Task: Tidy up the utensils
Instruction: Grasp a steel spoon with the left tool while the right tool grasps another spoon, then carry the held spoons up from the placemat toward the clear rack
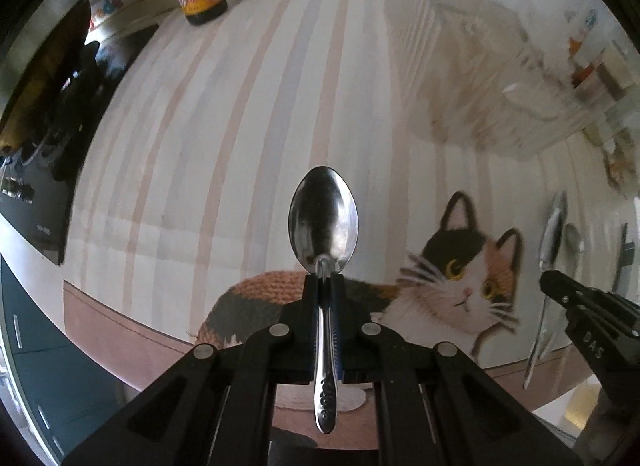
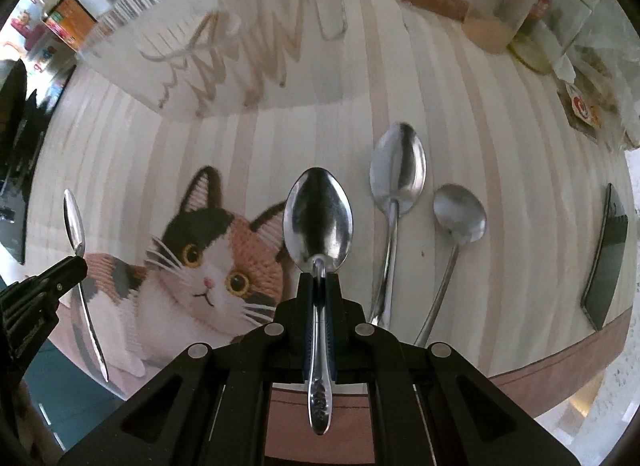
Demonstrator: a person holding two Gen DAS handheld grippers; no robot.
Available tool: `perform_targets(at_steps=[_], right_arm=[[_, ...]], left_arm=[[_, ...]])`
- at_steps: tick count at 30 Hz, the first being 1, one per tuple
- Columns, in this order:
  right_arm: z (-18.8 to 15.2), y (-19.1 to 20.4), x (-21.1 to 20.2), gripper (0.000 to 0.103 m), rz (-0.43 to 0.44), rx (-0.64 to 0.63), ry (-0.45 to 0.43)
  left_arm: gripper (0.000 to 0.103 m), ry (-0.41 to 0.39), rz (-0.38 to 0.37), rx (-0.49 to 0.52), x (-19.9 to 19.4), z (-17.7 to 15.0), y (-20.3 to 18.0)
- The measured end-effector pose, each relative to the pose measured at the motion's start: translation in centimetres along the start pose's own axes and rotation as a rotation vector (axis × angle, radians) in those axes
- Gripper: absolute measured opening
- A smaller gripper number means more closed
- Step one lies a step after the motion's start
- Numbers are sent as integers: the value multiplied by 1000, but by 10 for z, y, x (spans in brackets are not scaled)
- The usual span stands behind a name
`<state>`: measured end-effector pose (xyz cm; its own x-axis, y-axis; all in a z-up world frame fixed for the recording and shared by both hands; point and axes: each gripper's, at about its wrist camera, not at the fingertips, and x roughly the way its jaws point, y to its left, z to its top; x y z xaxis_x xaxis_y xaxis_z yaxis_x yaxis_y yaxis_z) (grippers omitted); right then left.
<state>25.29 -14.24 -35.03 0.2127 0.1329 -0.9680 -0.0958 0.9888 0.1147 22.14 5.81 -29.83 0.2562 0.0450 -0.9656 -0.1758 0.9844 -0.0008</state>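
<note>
Now each gripper pinches 1 spoon by its neck, above the cat mat [image 2: 500, 185]. The left gripper [image 1: 324, 276] squeezes its spoon [image 1: 323, 221]. The right gripper [image 2: 319, 274] squeezes another spoon [image 2: 318, 215]. 2 more spoons, a long one [image 2: 396, 169] and a round one [image 2: 460, 213], lie on the mat. The clear tray [image 2: 240, 53] behind looks empty, so most sorting is left.

Both my cameras ride behind my tongs, looking steeply down and close over the tabletop [image 1: 248, 113]. The left view faces the striped cloth's left part; the right view sits further right. They share the cat picture [image 1: 460, 278] [image 2: 208, 266] — and each catches the other's tongs at its edge.
</note>
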Motion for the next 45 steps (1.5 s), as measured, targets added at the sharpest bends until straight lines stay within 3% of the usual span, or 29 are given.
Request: perform_targets(at_steps=[9, 12, 18, 23, 27, 30, 33, 37, 40, 45], right_arm=[[23, -5, -47, 6, 46, 9, -87], [33, -7, -65, 0, 70, 16, -119], [48, -4, -90, 0, 107, 23, -171], [56, -22, -99, 0, 171, 96, -200], [60, -29, -71, 3, 212, 99, -75], [56, -21, -35, 11, 169, 51, 13], [52, -14, -2, 11, 138, 32, 75], [48, 1, 33, 12, 23, -26, 141], [45, 10, 35, 7, -33, -70, 110], [38, 5, 32, 5, -10, -23, 75]], left_arm=[[4, -105, -48, 21, -54, 19, -9], [4, -143, -71, 30, -76, 31, -16], [4, -204, -116, 36, -100, 57, -22], [4, -234, -109, 42, -108, 66, -24], [4, -196, -86, 19, -87, 61, -20], [4, -149, -63, 5, -62, 54, -17], [4, -103, -39, -2, -38, 47, -15], [4, -46, -26, -20, -13, 40, -11], [4, -24, -27, -36, -4, 36, -7], [4, -28, -35, -49, -9, 34, -3]])
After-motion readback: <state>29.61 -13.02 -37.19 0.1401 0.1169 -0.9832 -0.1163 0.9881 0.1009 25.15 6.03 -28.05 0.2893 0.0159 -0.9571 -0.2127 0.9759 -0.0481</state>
